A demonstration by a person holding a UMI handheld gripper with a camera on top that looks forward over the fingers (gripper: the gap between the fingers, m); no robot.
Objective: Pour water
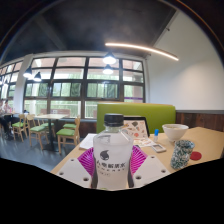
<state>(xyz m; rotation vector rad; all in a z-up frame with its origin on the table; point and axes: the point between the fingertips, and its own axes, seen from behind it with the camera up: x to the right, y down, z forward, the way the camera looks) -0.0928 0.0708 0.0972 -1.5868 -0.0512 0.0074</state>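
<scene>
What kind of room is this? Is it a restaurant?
Probably a café or canteen, though I can't be sure. There is a green booth seat, wooden chairs with green cushions at other tables, and big windows. The tool holds a clear cup over a light wooden table.

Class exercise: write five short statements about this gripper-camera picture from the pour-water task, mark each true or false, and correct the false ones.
1. The gripper holds a clear plastic cup between its fingers. True.
2. A white bowl sits on the wooden table beyond the fingers. True.
3. The bench seat behind the table is red. False: it is green.
4. The long ceiling light is switched off. False: it is lit.
5. Green chairs stand near the windows. True.
</scene>
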